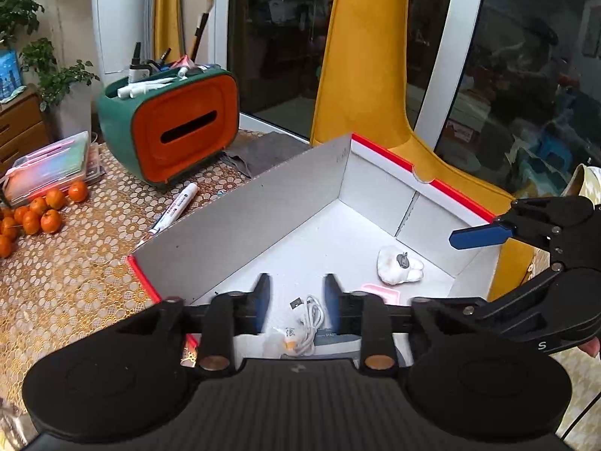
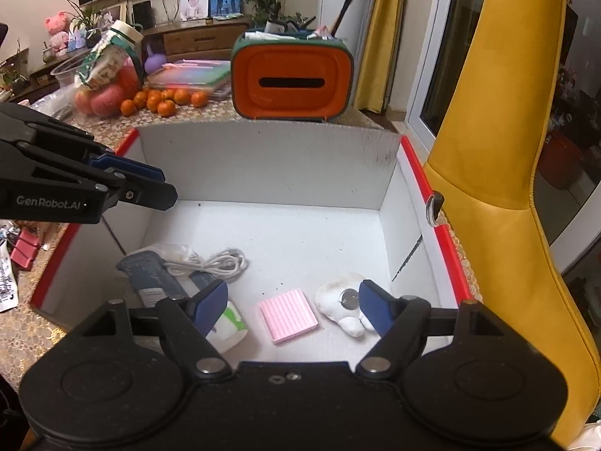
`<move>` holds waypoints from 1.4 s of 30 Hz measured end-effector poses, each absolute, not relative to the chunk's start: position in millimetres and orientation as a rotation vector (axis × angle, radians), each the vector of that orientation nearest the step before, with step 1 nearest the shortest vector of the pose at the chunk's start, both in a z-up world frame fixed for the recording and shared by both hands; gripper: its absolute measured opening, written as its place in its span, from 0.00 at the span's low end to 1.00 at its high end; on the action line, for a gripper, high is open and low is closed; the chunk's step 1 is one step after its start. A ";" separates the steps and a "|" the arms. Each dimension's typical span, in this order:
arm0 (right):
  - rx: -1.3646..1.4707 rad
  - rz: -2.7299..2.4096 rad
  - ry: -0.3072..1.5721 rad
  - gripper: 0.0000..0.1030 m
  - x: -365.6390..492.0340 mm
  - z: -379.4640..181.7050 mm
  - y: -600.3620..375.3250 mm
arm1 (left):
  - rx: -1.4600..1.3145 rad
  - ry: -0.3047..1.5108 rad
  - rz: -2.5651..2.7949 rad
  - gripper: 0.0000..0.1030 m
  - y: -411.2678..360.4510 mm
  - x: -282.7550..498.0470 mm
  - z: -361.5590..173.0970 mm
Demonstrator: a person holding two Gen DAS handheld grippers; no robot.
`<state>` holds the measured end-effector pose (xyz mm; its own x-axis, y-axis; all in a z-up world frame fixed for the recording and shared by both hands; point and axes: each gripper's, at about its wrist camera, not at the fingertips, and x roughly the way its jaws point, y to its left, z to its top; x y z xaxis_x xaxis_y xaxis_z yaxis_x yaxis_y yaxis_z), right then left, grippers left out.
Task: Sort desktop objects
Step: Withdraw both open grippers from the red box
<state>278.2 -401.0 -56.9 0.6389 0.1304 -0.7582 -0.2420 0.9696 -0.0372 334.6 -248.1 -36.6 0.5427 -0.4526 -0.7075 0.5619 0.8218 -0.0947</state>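
Observation:
A white cardboard box with a red rim (image 1: 456, 191) (image 2: 413, 167) stands on the table. Inside lie a coiled white cable (image 1: 310, 319) (image 2: 214, 259), a white plush toy (image 1: 398, 265) (image 2: 338, 302), a pink ridged pad (image 2: 288, 314) (image 1: 379, 291), a dark packet (image 2: 150, 274) and a white and green tube (image 2: 229, 325). My left gripper (image 1: 296, 300) hangs open and empty above the cable. My right gripper (image 2: 293, 302) is open and empty above the pink pad; it also shows in the left wrist view (image 1: 477, 235). The left gripper shows at the left of the right wrist view (image 2: 150, 184).
A green and orange tissue box organizer (image 1: 176, 127) (image 2: 293, 75) with pens stands behind the box. A white marker (image 1: 174, 206) lies on the patterned tablecloth (image 1: 75, 263). Several tangerines (image 1: 37, 218) (image 2: 165, 101) and a clear case (image 1: 49, 167) sit at the left. A yellow chair (image 2: 499, 195) stands right.

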 end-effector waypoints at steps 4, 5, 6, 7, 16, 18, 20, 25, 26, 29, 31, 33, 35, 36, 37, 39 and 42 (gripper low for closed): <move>-0.136 0.216 0.835 0.75 266.6 -49.2 -401.0 | 0.149 0.774 -0.608 0.58 -243.4 323.2 -27.6; -0.134 0.216 0.833 0.75 264.5 -47.9 -401.0 | 0.149 0.774 -0.611 0.58 -242.7 320.8 -26.0; -0.132 0.215 0.831 0.75 262.8 -46.8 -401.5 | 0.149 0.772 -0.611 0.58 -242.2 318.5 -24.6; -0.131 0.213 0.829 0.75 260.7 -45.4 -401.6 | 0.149 0.770 -0.611 0.58 -241.6 316.2 -23.1; -0.121 0.225 0.806 0.79 242.5 -32.1 -396.4 | 0.133 0.749 -0.615 0.69 -227.5 294.7 -12.6; -0.124 0.230 0.805 0.79 238.6 -30.4 -392.9 | 0.122 0.748 -0.611 0.75 -221.5 288.6 -10.6; -0.129 0.236 0.800 0.79 234.1 -28.4 -388.3 | 0.117 0.745 -0.609 0.77 -215.5 281.9 -9.6; -0.137 0.260 0.788 0.80 222.1 -23.4 -374.9 | 0.107 0.740 -0.600 0.83 -199.2 264.1 -6.7; -0.141 0.265 0.785 0.81 219.3 -22.4 -371.7 | 0.107 0.738 -0.597 0.83 -195.2 260.2 -5.9; -0.155 0.283 0.779 0.83 210.6 -19.1 -361.3 | 0.102 0.739 -0.591 0.83 -183.6 248.6 -4.0; -0.166 0.294 0.773 0.85 204.5 -16.5 -353.9 | 0.097 0.737 -0.585 0.90 -174.0 240.4 -3.0; -0.168 0.306 0.764 0.88 198.5 -13.5 -347.4 | 0.088 0.734 -0.573 1.00 -163.5 231.7 -2.5; -0.167 0.322 0.759 0.89 192.4 -11.2 -341.0 | 0.076 0.729 -0.560 1.00 -152.8 223.6 -1.5; -0.169 0.326 0.755 0.89 189.3 -10.5 -337.7 | 0.066 0.728 -0.552 1.00 -147.2 219.7 -1.5; -0.173 0.327 0.751 0.89 186.9 -9.7 -334.0 | 0.053 0.726 -0.548 1.00 -142.1 216.1 -1.5; -0.178 0.333 0.745 0.91 182.3 -9.6 -327.5 | 0.029 0.713 -0.531 1.00 -131.1 207.2 -1.8; -0.179 0.349 0.742 0.92 176.2 -10.6 -316.1 | 0.014 0.712 -0.510 1.00 -116.8 194.4 -2.1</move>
<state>176.2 -316.1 -10.6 0.6834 0.2469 -0.6871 -0.3720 0.9275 -0.0367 194.4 -116.8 -2.1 0.6400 -0.4427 -0.6281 0.4523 0.8778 -0.1579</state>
